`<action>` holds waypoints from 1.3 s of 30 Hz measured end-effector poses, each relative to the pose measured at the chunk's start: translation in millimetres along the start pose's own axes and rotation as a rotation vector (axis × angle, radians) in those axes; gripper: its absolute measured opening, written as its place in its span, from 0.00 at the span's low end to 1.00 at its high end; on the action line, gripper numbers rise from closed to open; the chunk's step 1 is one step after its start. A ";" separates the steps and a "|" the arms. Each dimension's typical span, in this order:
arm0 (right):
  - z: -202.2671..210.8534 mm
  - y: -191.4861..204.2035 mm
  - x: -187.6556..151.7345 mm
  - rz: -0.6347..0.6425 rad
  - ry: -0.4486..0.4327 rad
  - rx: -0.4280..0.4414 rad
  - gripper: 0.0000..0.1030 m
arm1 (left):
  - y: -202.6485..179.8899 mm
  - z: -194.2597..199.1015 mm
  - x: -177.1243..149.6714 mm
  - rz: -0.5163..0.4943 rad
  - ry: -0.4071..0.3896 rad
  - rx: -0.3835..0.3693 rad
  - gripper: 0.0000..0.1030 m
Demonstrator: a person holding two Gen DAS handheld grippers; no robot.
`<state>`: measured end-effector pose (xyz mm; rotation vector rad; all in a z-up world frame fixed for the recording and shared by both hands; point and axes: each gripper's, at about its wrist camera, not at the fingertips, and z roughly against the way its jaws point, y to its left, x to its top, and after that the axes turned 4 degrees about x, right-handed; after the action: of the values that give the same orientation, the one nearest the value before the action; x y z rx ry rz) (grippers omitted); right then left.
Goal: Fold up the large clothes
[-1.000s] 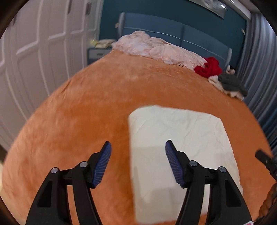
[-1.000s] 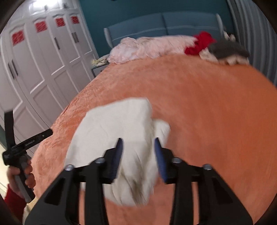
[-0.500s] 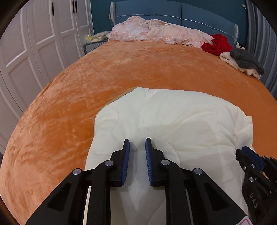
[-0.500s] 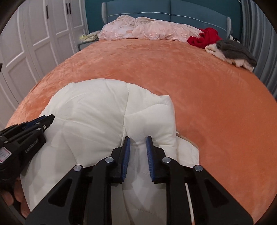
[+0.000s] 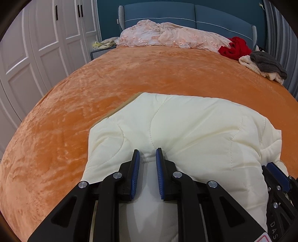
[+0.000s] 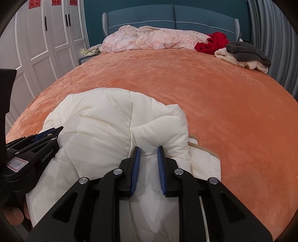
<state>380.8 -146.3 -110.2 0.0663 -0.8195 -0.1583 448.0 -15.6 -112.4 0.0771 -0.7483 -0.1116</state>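
A cream quilted garment (image 5: 195,122) lies bunched at the near end of the orange bed (image 5: 130,74); it also shows in the right wrist view (image 6: 104,119). My left gripper (image 5: 147,154) is shut on a fold of its near left edge. My right gripper (image 6: 148,151) is shut on a fold of its near right edge. The right gripper shows at the right edge of the left wrist view (image 5: 277,176). The left gripper shows at the left of the right wrist view (image 6: 44,135). The cloth under the fingers is hidden.
A pink lacy blanket (image 5: 167,35), a red garment (image 5: 234,47) and a grey and cream pile (image 5: 264,65) lie at the bed's far end by the blue headboard (image 5: 193,14). White wardrobe doors (image 5: 37,46) stand left. Grey curtains (image 6: 275,37) hang right.
One second ago the left gripper was open above the flat cream cloth. Both grippers have since closed on the garment's near edge and it is now bunched up.
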 end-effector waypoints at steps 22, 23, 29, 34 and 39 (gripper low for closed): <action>134.8 -40.7 -20.4 -0.105 0.059 0.084 0.41 | 19.7 126.3 -39.6 -0.032 0.047 -0.031 0.50; 141.9 -40.7 -25.6 -0.098 0.065 0.075 0.41 | 19.8 134.7 -46.1 -0.024 0.058 -0.040 0.50; 175.2 -25.6 -63.7 -0.023 0.109 0.059 0.41 | 17.7 178.1 -97.8 0.031 0.119 -0.060 0.50; 144.7 -28.8 -76.4 -0.051 0.204 0.069 0.40 | 26.1 167.1 -135.6 0.035 0.200 0.002 0.50; 120.5 -35.0 -86.6 -0.165 0.262 0.069 0.40 | 58.9 120.4 -127.7 0.034 0.237 0.065 0.52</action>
<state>230.5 -166.2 -94.9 0.2160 -0.5575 -0.2707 277.3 55.6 -104.1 0.1367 -0.5163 -0.0448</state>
